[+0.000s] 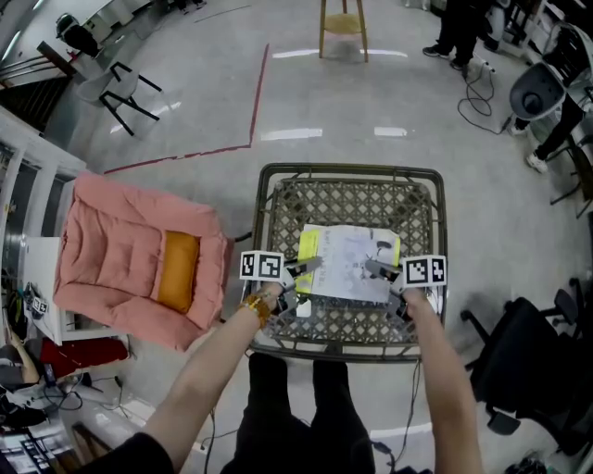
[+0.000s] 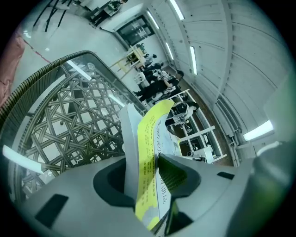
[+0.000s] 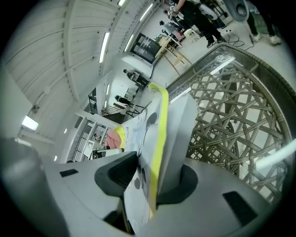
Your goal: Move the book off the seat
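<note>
A white book (image 1: pixel 347 264) with a yellow spine hangs flat just over the woven metal seat (image 1: pixel 347 169), held by its two side edges. My left gripper (image 1: pixel 310 268) grips the spine side. My right gripper (image 1: pixel 375 268) grips the opposite edge. In the left gripper view the book (image 2: pixel 150 139) stands on edge between the jaws of the left gripper (image 2: pixel 148 171), with the seat's lattice (image 2: pixel 69 115) behind it. In the right gripper view the book (image 3: pixel 157 129) fills the gap of the right gripper (image 3: pixel 155 178), above the lattice (image 3: pixel 231 115).
A pink cushion (image 1: pixel 130 259) with an orange pillow (image 1: pixel 178 270) lies on the floor to the left of the seat. A black office chair (image 1: pixel 519 370) stands at the right. A wooden stool (image 1: pixel 343 23) and a standing person (image 1: pixel 459 32) are far ahead.
</note>
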`<state>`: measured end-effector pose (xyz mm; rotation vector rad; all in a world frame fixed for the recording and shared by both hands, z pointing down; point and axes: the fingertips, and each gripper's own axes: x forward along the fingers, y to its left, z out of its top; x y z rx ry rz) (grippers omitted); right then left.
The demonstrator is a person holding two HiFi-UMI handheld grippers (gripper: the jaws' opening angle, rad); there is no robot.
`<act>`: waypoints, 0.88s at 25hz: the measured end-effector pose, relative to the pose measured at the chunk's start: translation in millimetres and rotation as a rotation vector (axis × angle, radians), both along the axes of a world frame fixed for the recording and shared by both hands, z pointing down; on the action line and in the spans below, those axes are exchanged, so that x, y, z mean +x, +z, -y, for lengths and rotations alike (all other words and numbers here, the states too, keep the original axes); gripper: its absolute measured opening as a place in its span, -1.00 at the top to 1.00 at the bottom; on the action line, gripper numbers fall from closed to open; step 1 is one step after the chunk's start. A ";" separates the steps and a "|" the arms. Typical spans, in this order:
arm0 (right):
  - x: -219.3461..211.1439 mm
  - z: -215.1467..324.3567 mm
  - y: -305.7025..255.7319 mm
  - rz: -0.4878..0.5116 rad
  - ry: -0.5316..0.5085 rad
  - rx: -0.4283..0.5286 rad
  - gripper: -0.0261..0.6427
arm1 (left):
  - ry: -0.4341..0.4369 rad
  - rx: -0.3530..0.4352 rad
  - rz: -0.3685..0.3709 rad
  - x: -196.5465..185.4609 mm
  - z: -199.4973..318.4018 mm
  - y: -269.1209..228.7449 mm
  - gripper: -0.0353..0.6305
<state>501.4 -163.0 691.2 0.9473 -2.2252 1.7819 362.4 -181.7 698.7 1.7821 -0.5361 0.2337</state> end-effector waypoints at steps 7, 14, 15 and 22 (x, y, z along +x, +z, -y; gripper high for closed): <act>8.2 12.9 17.5 -0.012 -0.003 -0.015 0.48 | -0.012 -0.026 0.027 6.4 12.1 16.1 0.41; 9.6 20.1 34.1 -0.032 -0.005 -0.039 0.45 | -0.025 -0.073 0.086 3.8 17.9 35.4 0.37; 10.4 20.7 36.6 -0.034 -0.006 -0.041 0.45 | -0.028 -0.084 0.092 4.3 18.1 38.3 0.36; 18.1 28.5 47.7 -0.055 -0.016 -0.049 0.41 | -0.040 -0.117 0.099 9.0 23.3 48.9 0.35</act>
